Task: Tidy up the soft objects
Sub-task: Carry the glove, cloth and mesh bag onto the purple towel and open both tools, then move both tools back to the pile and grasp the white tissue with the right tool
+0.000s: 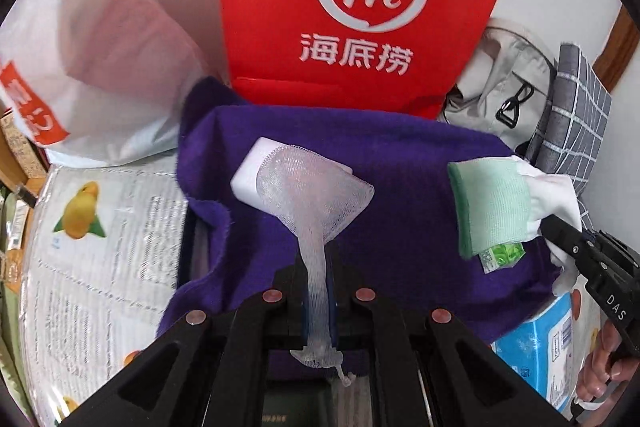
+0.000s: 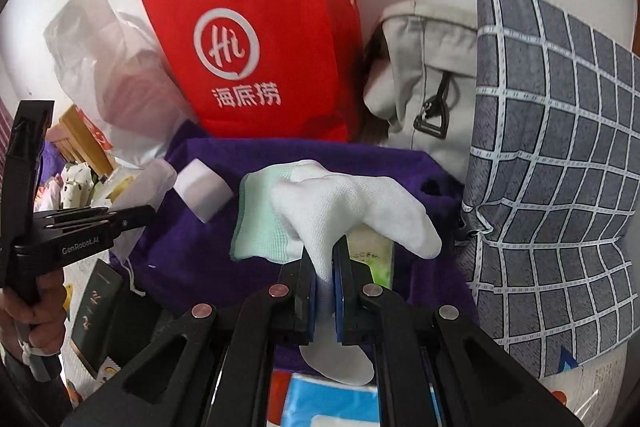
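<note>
A purple cloth [image 1: 400, 187] [image 2: 192, 243] covers the work surface. My left gripper [image 1: 318, 303] is shut on a white mesh net [image 1: 316, 199] whose wide end lies over a white sponge block [image 1: 250, 171] [image 2: 202, 193]. My right gripper [image 2: 323, 291] [image 1: 560, 231] is shut on a white sock [image 2: 352, 211] [image 1: 548, 195], which drapes over a pale green cloth [image 1: 490, 203] [image 2: 260, 227]. A small green packet [image 1: 502, 255] [image 2: 370, 251] lies under the green cloth and sock.
A red paper bag [image 1: 360, 7] [image 2: 256, 59] stands behind the purple cloth. A white plastic bag [image 1: 100, 59] is at left, a grey bag [image 2: 428, 83] and a grey checked pillow [image 2: 552, 167] at right. A blue tissue pack [image 1: 536, 351] lies near.
</note>
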`<state>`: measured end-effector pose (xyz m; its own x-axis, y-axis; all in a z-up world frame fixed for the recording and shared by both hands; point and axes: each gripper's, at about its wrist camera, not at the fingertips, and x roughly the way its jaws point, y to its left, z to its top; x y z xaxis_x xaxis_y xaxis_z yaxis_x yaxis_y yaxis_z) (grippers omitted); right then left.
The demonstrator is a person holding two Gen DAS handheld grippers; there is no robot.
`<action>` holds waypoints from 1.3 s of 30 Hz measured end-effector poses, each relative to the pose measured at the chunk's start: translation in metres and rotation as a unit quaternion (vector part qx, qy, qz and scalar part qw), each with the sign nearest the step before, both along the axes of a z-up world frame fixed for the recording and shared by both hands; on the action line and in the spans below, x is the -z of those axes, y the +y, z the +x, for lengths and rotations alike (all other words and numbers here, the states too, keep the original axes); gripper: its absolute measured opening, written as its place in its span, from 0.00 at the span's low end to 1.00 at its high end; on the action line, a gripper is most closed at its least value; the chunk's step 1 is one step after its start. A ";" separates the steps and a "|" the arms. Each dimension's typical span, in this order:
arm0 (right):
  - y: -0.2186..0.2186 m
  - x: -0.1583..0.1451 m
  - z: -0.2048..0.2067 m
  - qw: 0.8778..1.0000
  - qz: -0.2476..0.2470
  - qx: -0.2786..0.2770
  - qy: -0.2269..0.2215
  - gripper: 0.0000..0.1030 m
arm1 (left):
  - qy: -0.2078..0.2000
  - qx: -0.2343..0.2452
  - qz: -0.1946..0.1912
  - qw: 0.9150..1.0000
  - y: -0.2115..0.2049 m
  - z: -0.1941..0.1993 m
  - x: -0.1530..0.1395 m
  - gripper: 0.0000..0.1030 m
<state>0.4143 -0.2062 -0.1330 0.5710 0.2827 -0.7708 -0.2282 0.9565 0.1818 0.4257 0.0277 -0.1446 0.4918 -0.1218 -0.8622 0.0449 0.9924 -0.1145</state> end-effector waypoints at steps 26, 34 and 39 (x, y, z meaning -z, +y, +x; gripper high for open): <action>0.012 0.006 0.002 0.999 -0.043 -0.025 -0.008 0.64 | 0.002 0.000 0.024 1.000 -0.007 0.009 0.015 0.53; 0.020 -0.021 -0.028 0.999 -0.035 -0.021 -0.030 0.64 | 0.003 -0.022 0.038 0.999 0.000 -0.019 -0.006 0.66; 0.023 -0.035 -0.058 0.998 -0.051 -0.009 -0.046 0.69 | -0.011 -0.032 0.027 0.999 0.012 -0.053 -0.025 0.66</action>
<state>0.3563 -0.1833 -0.0983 0.6353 0.2169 -0.7412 -0.2575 0.9643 0.0615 0.3727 0.0399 -0.1194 0.5161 -0.0430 -0.8555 -0.0170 0.9980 -0.0604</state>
